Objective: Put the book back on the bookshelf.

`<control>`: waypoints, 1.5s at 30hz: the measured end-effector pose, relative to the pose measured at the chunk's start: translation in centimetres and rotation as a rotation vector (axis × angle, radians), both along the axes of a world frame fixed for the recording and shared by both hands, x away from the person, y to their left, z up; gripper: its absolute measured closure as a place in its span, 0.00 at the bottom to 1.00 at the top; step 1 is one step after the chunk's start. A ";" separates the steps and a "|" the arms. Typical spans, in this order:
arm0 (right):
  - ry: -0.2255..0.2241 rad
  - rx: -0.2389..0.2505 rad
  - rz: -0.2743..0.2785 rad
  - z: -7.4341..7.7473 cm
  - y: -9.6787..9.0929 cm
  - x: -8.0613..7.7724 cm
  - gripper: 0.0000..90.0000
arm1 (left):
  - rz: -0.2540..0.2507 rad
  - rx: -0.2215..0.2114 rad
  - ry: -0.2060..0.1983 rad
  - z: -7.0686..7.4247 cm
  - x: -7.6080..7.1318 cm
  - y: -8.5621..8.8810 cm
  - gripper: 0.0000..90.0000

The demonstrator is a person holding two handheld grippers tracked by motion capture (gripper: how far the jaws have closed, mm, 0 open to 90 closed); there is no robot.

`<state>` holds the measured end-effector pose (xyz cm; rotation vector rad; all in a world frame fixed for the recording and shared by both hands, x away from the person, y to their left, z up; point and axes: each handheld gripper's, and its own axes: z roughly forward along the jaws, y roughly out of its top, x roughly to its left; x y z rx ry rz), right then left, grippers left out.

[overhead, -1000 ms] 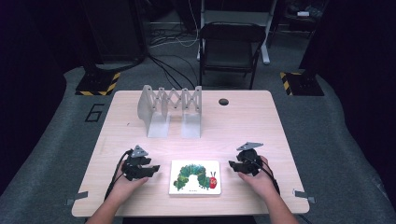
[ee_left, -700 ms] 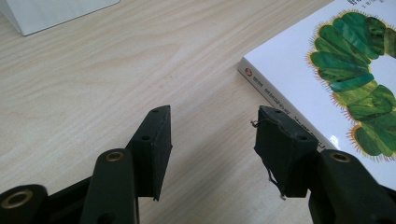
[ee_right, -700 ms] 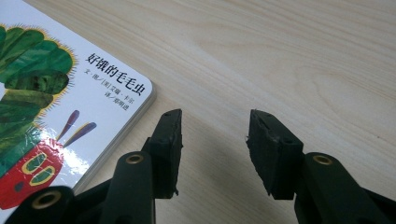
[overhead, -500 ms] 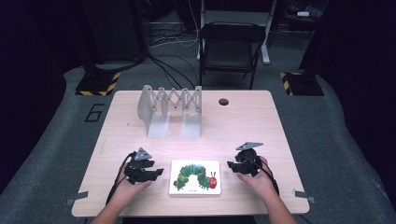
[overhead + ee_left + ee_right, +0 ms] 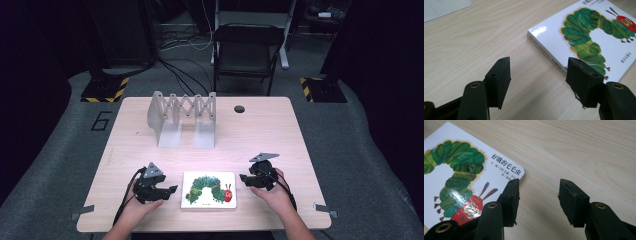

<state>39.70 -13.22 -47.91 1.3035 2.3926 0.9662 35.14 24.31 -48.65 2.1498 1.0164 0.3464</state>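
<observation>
Book [image 5: 209, 189] lies flat on desk [image 5: 260, 135] between both claws; left claw [image 5: 170, 190] released, jaws just widened; right claw [image 5: 243, 178] released, jaws just widened, nothing between either pair

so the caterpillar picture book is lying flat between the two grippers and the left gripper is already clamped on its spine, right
Not clamped. In the left gripper view the left gripper has open jaws, which have just been opening, with bare table between them, beside the caterpillar picture book. The book does lie flat between the two grippers.
</observation>
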 end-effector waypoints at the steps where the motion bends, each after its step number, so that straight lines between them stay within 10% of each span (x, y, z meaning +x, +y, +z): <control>1: 0.009 0.008 -0.003 0.1 0.1 0.0 0.56 | -0.015 0.003 0.002 0.0 -0.2 -0.1 0.40; 14: 0.030 -0.002 0.027 -0.4 1.0 0.1 0.52 | -0.138 0.050 0.043 -0.9 -1.5 -2.3 0.33; 45: 0.096 -0.003 0.095 -1.8 3.6 1.5 0.46 | -0.187 0.079 0.057 -2.7 -2.6 -4.1 0.30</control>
